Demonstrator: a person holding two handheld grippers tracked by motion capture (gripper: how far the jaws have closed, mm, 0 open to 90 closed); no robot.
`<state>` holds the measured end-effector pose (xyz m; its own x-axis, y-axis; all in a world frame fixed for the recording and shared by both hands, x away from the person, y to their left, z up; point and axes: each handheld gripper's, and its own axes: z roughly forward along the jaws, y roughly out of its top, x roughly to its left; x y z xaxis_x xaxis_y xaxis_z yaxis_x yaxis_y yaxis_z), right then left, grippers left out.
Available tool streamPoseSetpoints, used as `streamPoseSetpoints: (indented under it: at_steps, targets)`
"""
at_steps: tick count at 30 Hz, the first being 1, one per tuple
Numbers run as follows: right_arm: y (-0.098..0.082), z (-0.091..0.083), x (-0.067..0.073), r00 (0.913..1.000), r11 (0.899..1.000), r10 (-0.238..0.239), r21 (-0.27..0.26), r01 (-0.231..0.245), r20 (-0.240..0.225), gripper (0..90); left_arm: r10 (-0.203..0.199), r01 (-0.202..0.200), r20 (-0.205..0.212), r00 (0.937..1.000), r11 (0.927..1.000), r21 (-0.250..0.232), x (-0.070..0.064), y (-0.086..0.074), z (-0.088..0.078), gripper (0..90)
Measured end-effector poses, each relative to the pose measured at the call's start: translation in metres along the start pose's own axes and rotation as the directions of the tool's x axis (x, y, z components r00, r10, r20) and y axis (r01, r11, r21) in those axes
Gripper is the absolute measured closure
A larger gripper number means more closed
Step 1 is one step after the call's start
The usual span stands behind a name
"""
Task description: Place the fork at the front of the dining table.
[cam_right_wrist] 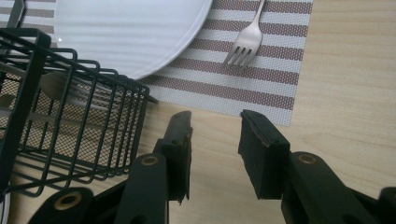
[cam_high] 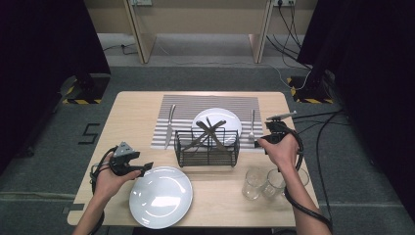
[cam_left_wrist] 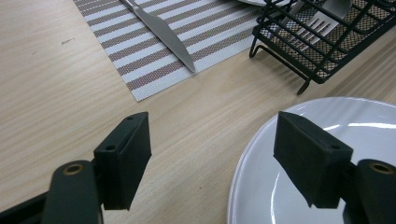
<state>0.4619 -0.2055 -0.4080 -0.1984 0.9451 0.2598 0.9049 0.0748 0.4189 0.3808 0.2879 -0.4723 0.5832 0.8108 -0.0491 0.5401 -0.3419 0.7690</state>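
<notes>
A black wire-mesh basket (cam_high: 207, 148) is standing mid-tabletop, holding crossed metal cutlery (cam_high: 210, 132) whose lower ends are hiding behind the mesh. Behind the basket, a white round plate (cam_high: 226, 117) is lying half covered on a striped placemat (cam_high: 181, 108). The silver fork (cam_right_wrist: 246, 38) is resting on the mat right of the basket, its handle cut off in the right gripper view. The right gripper (cam_right_wrist: 214, 135) is hovering just before it, fingers partly open and gripping nothing. The left gripper (cam_left_wrist: 212, 154) is idling left of the basket, its fingers spread wide and empty.

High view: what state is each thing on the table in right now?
Left gripper: open, empty, beside the near plate.
Right gripper: open, empty.
Wire basket: upright, cutlery inside.
Far plate: on the striped mat.
Knife: flat on mat.
Fork: flat on mat.
Glasses: upright, empty.
</notes>
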Motion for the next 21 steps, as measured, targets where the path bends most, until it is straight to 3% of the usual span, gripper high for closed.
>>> streamPoseSetpoints:
  at_steps: [21]
  targets:
    - [-0.021,-0.015,0.002,0.9998,1.000,-0.009,-0.014,0.009,-0.019,61.9,0.002,-0.002,-0.006,1.0000,1.0000,0.000,0.001,0.000,-0.002,27.1]
